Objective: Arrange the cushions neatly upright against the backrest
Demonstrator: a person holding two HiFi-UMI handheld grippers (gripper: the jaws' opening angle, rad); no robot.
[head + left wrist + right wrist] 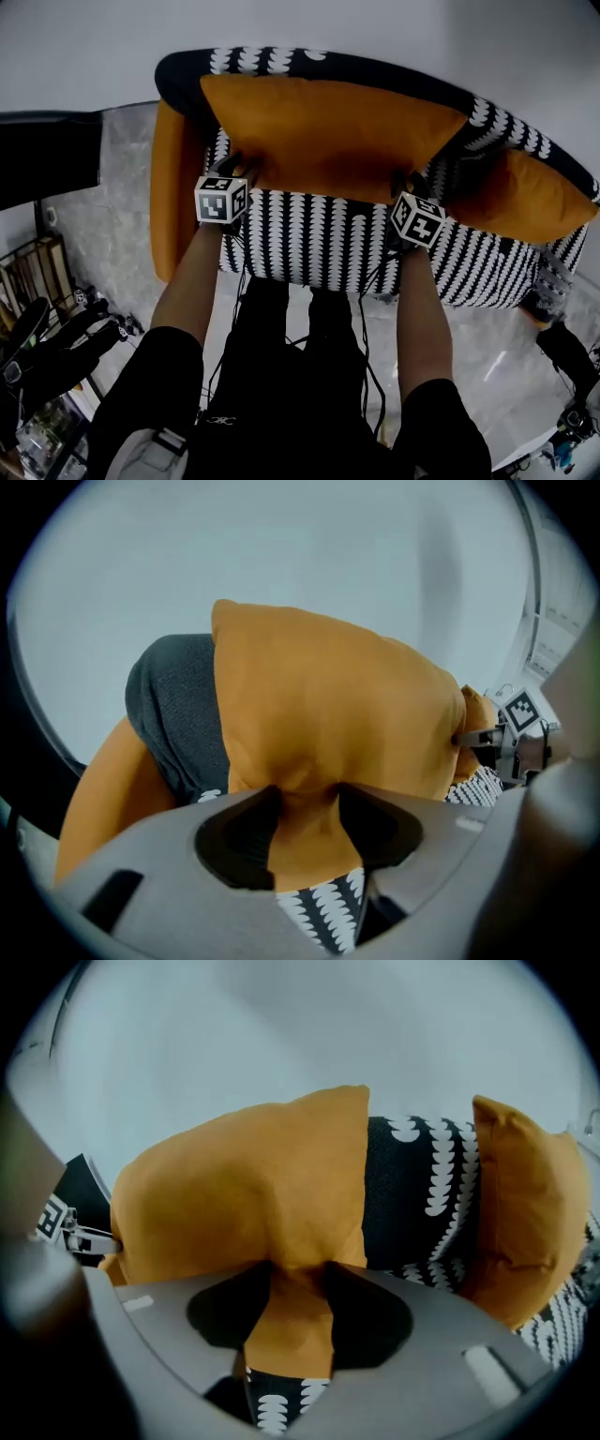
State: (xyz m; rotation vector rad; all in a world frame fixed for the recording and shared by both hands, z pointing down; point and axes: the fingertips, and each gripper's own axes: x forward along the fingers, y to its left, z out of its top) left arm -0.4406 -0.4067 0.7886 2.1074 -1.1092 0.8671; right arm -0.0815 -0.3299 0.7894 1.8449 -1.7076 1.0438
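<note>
We take this for a sitting-room corner staged inside a work space, not a lived-in home. A small black-and-white patterned sofa (328,248) with orange cushions (328,131) stands mid-frame against a bare white wall (394,28) on a pale marbled floor (103,206). Yet a wooden rack (42,258) at lower left is crowded with gear, black cables (364,328) run across the lower middle, and dark equipment (567,352) sits at lower right.

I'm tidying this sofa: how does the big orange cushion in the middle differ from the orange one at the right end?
The middle cushion is larger, lying wide along the backrest, its lower edge between the left claw and right claw; the right-end cushion is smaller, propped in the corner, untouched. Both are orange.
</note>
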